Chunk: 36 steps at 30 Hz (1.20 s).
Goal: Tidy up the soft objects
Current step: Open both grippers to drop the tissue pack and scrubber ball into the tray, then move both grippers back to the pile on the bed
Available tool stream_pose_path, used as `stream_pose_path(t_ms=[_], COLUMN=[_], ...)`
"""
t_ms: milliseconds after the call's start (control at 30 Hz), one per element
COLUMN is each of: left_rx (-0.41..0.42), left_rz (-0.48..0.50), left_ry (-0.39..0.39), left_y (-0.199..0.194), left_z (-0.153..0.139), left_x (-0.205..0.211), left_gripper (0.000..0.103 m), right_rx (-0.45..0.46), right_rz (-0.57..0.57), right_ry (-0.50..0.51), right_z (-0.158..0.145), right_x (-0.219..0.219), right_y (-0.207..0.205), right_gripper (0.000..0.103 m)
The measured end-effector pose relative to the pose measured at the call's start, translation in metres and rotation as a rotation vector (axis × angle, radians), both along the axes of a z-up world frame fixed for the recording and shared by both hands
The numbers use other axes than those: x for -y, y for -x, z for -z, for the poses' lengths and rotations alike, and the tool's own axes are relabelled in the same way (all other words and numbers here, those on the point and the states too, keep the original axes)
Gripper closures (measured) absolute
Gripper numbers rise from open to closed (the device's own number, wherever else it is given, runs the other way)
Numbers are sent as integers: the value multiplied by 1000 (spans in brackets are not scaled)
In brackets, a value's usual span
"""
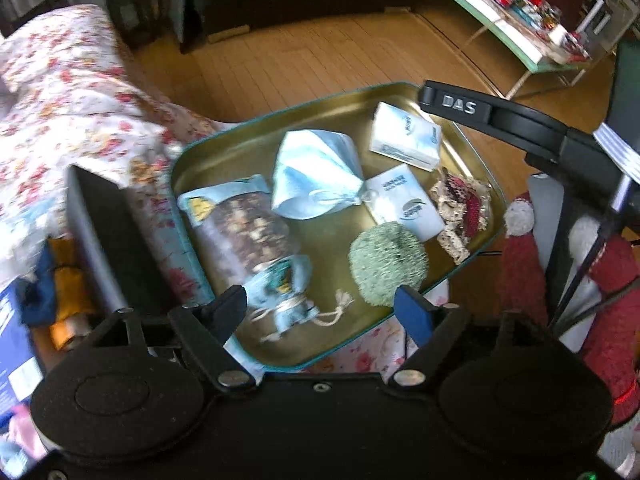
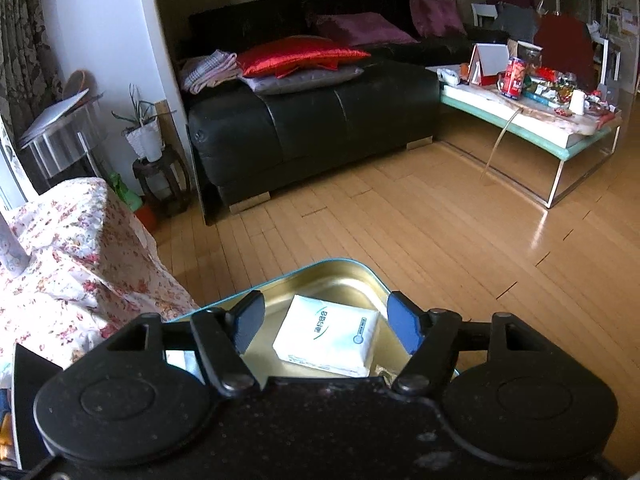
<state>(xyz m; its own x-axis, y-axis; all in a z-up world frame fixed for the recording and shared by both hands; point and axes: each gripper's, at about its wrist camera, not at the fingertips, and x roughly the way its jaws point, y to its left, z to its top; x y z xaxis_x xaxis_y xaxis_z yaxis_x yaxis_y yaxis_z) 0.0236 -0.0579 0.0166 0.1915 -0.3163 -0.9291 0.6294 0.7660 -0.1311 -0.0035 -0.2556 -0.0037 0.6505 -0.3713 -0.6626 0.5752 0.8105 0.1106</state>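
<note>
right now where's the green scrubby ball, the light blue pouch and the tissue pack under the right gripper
green scrubby ball [image 1: 388,265], left wrist view, its middle
light blue pouch [image 1: 316,176], left wrist view, its body
tissue pack [image 2: 330,334], right wrist view, top face

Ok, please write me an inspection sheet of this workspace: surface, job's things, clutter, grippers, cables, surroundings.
Surface: gold tin tray on floral cloth.
Job's things: in tray, patterned drawstring pouch, blue fabric bag, two tissue packs, green scrubber, crochet piece.
Clutter: red knitted items beside tray.
Grippers: left gripper open, empty; right gripper open above a tissue pack.
Cables: dark wires at right.
Surroundings: black sofa, crowded coffee table.
</note>
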Motion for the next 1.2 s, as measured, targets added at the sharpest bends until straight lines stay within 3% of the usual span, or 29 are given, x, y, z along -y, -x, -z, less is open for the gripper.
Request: stream_pose_path(t_ms=[333, 600, 1000, 1200], left_rx=[111, 208, 267, 278], left_rz=[-135, -296, -571, -623], left_ry=[-29, -108, -147, -157], left_y=[8, -4, -48, -62], left_z=[-21, -25, -31, -30], left_x=[-77, -161, -285, -316], left_gripper=[22, 17, 16, 16], right_rx=[86, 112, 108, 103], right_rz=[-40, -165, -388, -468], right_ry=[103, 195, 144, 21], right_z=[-14, -16, -12, -9], right_x=[-32, -86, -189, -233], right_y=[16, 30, 79, 95], right_gripper=[20, 7, 3, 3])
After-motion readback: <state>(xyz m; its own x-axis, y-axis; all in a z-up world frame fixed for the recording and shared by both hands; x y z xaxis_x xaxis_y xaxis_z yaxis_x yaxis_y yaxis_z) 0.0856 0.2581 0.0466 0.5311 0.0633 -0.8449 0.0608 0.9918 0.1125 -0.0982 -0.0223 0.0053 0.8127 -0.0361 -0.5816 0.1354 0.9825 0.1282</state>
